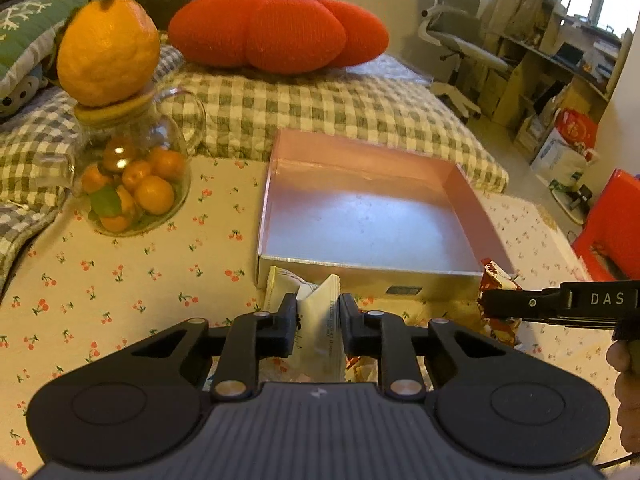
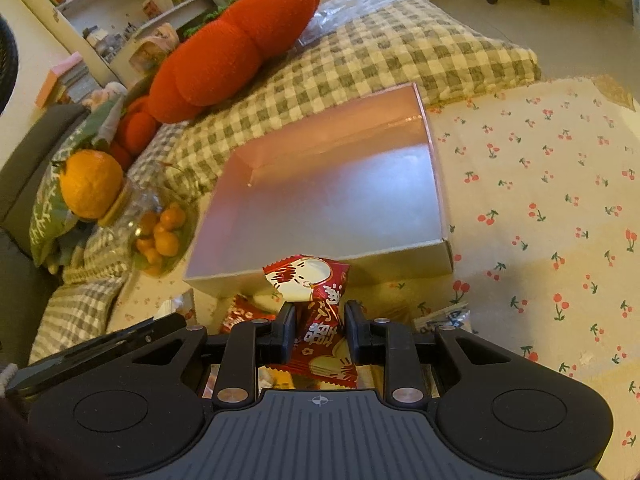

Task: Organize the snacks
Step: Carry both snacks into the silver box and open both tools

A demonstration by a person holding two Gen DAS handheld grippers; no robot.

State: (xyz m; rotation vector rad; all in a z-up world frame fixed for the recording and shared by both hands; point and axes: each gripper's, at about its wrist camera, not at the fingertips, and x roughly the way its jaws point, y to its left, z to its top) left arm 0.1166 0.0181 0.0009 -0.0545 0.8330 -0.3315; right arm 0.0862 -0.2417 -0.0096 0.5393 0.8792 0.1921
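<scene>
White packet (image 1: pixel 320 320): we have it pinched in the left tongs (image 1: pixel 318 320), just short of the box's near wall, likely for dropping in.
Red packet (image 2: pixel 316 320): we grip it at its twisted middle in the right tongs (image 2: pixel 318 330), near the same wall.
Box (image 1: pixel 464 196): pink-lined, open and bare inside, so we judge sorting barely begun.
Loose snacks: more wrappers (image 2: pixel 240 314) lie under the tongs on the cherry-print table (image 1: pixel 120 272); our tool bodies hide their number.
Jar (image 1: pixel 136 184): small oranges inside, a big one (image 1: pixel 108 52) on its lid; bystander.
Print on packets: too small to read.
</scene>
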